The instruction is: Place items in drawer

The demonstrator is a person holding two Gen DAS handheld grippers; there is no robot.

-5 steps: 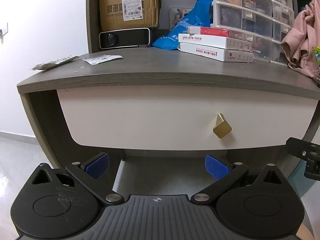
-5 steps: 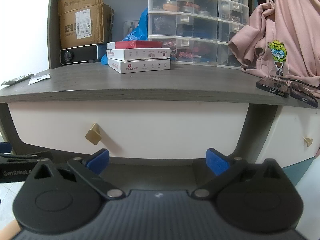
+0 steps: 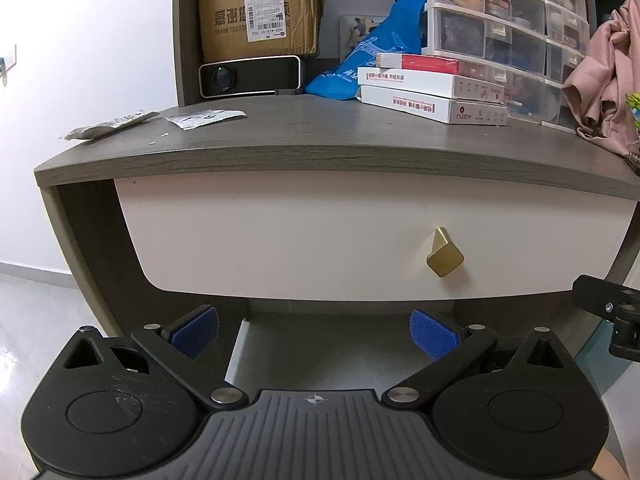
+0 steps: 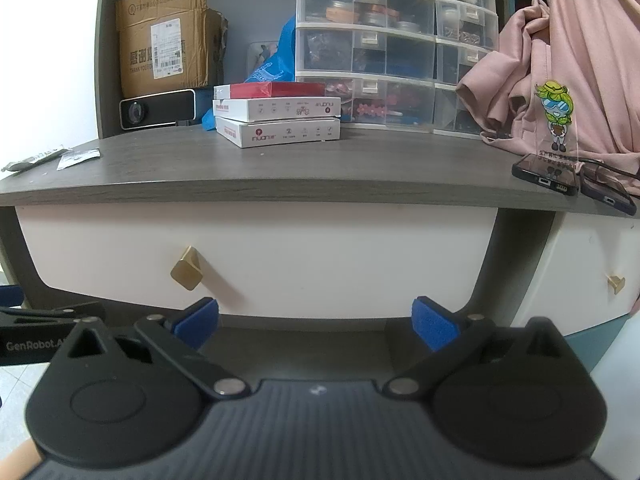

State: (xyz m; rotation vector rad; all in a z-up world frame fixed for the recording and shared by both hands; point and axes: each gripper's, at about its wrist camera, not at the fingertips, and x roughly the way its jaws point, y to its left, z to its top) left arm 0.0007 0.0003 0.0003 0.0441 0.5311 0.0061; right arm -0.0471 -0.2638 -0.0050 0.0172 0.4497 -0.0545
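Note:
A white drawer (image 3: 320, 236) (image 4: 280, 256) sits shut under the grey desk top (image 3: 320, 140) (image 4: 280, 168), with a brass knob (image 3: 444, 258) (image 4: 187, 273). On the desk lies a stack of three flat boxes (image 3: 432, 86) (image 4: 278, 114), two white ones under a red one. My left gripper (image 3: 314, 332) hangs open below the drawer front, left of the knob, nothing between its blue pads. My right gripper (image 4: 316, 326) is open too, below the drawer, right of the knob.
A cardboard box (image 3: 256, 8), a black projector (image 3: 250, 76), a blue bag (image 3: 372, 48), clear plastic drawer units (image 4: 392, 40) and pink clothing (image 4: 580, 60) crowd the back. Two phones (image 4: 548, 174) lie at the desk's right edge; foil packets (image 3: 200, 116) at its left. A second cabinet knob (image 4: 616, 283) is right.

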